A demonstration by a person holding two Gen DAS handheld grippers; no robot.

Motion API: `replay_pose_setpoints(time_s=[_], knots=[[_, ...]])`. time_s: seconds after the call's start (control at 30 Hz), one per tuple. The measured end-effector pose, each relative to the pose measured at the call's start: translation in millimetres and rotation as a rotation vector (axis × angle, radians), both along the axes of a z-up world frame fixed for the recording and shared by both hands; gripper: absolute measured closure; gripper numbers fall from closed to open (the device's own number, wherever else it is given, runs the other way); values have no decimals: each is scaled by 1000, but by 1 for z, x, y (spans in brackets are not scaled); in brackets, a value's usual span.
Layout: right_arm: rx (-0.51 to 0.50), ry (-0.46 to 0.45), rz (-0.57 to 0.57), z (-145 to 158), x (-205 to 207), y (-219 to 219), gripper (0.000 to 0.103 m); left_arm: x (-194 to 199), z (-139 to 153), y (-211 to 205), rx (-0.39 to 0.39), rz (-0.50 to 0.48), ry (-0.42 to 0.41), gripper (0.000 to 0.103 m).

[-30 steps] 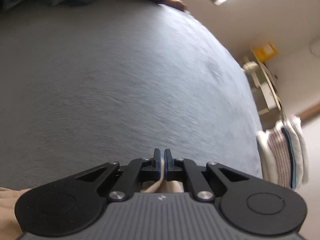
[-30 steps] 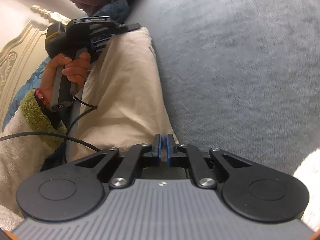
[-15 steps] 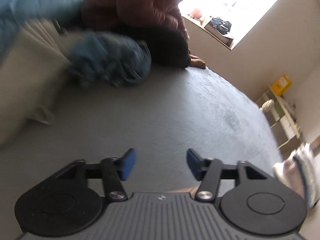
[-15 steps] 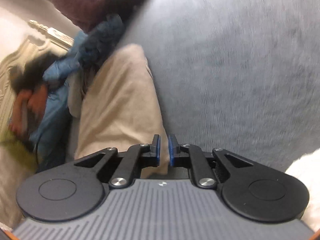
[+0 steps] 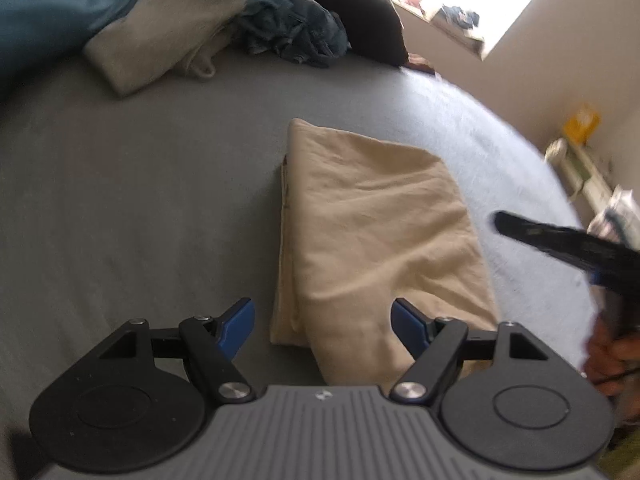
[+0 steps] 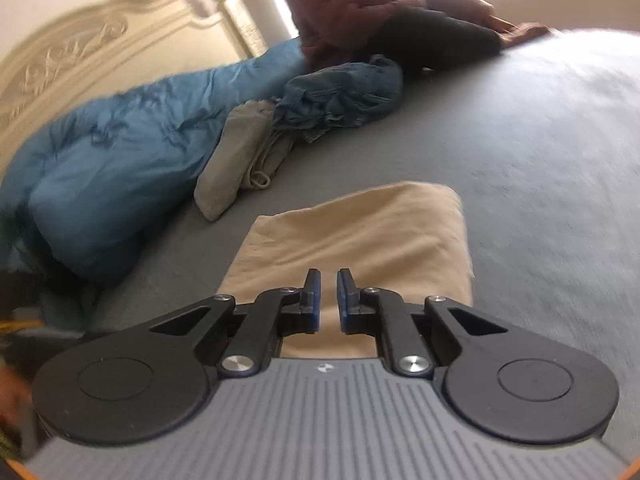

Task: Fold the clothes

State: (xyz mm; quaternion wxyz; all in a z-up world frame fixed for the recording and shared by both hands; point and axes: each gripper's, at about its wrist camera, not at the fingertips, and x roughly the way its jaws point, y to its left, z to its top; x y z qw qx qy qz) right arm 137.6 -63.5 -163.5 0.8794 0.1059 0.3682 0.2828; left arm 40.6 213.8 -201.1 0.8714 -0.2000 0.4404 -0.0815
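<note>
though it lies quite still, the beige garment (image 5: 380,232) already sits as a folded packet on the grey bed (image 5: 140,200), layered edges stacked down its left side in the left wrist view and one thicker flap lapped over at the near end. its long axis runs away from the left gripper (image 5: 322,322) toward the head of the bed, leaning a little to the left as it goes; the narrower far end points at the heap of clothes there, the near end sits between that gripper's fingertips.

the left gripper hangs low over the near end with its jaws spread wide and nothing between them. the right gripper (image 6: 328,294) hovers over the same packet (image 6: 360,236) with only a narrow gap between its pads, also holding nothing. seen from the left, it comes in blurred at the right edge.

by my judgement this fits either a fold just laid down and let go, or a packet about to be taken up for one more fold or carried aside; the pictures do not settle which.

farther out, a pale cream garment (image 5: 160,28) and crumpled blue denim (image 5: 292,28) lie bunched near a blue quilt (image 6: 120,152) by the headboard (image 6: 72,60), so more folding likely remains.
</note>
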Motion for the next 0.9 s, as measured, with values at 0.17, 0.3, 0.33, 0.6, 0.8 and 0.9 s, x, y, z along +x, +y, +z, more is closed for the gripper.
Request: replay_pose_setpoints(time_s=[0.17,0.3,0.33,0.6,0.8,0.9], knots=[[-90,218,60,-44,1,13,94,-6,-23,12,-76,43,-2,44],[-118,224,125,-24,-15,10,94,-8,-29,19,-114,37,-16,45],[-119,218,138,-16,-14,11,94,-9,-28,19,-114,34,-22,46],[-165,23,275,19,66,84,43,-21,-29,13,-122,10,-38,47],[-152,135,351,4,142,140,36,-28,-35,7,-142,-13,-50,74],[-194,202,354,-15,152,157,44,-27,-37,6,-144,-20,-67,83]])
